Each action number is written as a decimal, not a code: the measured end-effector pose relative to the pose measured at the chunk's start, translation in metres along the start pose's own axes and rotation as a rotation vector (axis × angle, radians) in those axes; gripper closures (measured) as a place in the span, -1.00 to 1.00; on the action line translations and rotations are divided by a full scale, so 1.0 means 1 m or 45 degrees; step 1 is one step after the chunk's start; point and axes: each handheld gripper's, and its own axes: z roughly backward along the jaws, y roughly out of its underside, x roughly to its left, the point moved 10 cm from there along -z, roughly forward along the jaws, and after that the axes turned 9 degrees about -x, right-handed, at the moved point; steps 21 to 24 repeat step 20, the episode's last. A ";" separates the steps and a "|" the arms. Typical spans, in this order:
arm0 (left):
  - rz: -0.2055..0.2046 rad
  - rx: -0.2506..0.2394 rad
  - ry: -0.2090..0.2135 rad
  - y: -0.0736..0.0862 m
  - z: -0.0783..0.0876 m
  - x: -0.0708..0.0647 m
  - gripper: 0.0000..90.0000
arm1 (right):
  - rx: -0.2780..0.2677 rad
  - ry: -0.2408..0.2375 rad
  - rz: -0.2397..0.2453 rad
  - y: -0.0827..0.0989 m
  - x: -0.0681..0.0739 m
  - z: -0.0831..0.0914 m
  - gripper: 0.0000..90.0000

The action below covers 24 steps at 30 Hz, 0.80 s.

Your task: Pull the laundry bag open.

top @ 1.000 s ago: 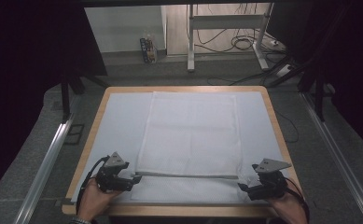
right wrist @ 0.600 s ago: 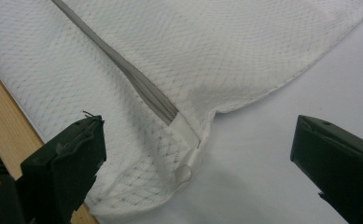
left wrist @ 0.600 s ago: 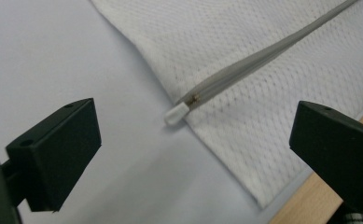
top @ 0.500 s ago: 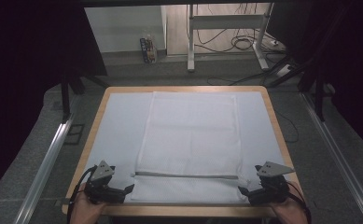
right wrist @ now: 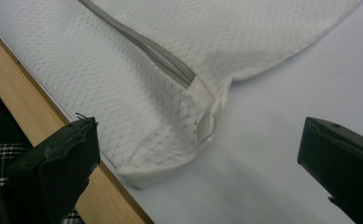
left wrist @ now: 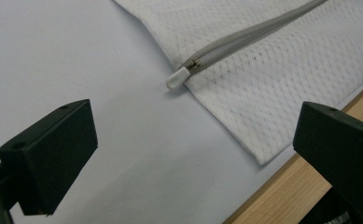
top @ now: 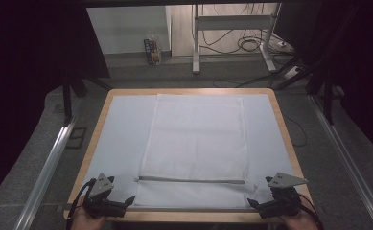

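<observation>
Room: dim surroundings, with a grey floor, cables and a metal stand (top: 232, 33) beyond the far edge, which leaves the lit table as the only working area.
Table: wood-rimmed (top: 289, 139) and covered by a pale blue-grey mat (top: 119, 139), a plain backing on which white fabric reads clearly.
Left gripper: (top: 108, 202) sits at the near left corner, off the cloth, its jaws spread wide with only bare mat between them. It appears parked just short of the bag's corner, probably so the zipper end is within reach.
Zipper pull: a small white tab (left wrist: 176, 78) pokes out past the bag's left edge onto the mat, at the end of the grey zipper (top: 191, 180). Judged from the left gripper view, it is the natural thing to pinch.
Mesh bag: white and rectangular (top: 196, 139), it lies flat along the middle of the table, its zipper running across near the person's side. Spread smooth like this, both ends of the zipper are exposed.
Bag's right corner: the fabric is rumpled and curled up (right wrist: 202, 126), touching the mat beside the wooden edge. That suggests this end needs flattening or holding down.
Right gripper: (top: 281, 201) rests at the near right corner, jaws wide apart and gripping nothing, aimed at that rumpled corner.
</observation>
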 end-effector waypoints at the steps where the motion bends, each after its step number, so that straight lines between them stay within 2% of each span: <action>1: -0.008 0.012 -0.004 0.002 -0.001 0.000 -1.00 | -0.002 0.002 -0.008 0.001 -0.001 0.001 -1.00; 4: -0.015 0.027 -0.006 0.003 -0.002 -0.001 -1.00 | -0.002 -0.001 -0.040 0.004 -0.001 0.003 -1.00; 6: -0.011 0.030 -0.007 0.004 -0.002 0.000 -1.00 | -0.022 0.010 -0.049 0.003 -0.002 0.005 -1.00; 9: 0.002 0.035 -0.010 0.005 -0.002 0.001 -1.00 | -0.017 -0.002 -0.054 0.003 -0.002 0.005 -1.00; 14: -0.005 0.045 -0.036 0.006 -0.002 0.002 -1.00 | 0.022 0.007 -0.044 0.006 -0.001 0.002 -1.00; 24: -0.012 0.055 -0.038 0.006 -0.003 0.002 -1.00 | 0.039 0.009 -0.022 0.007 -0.001 0.001 -1.00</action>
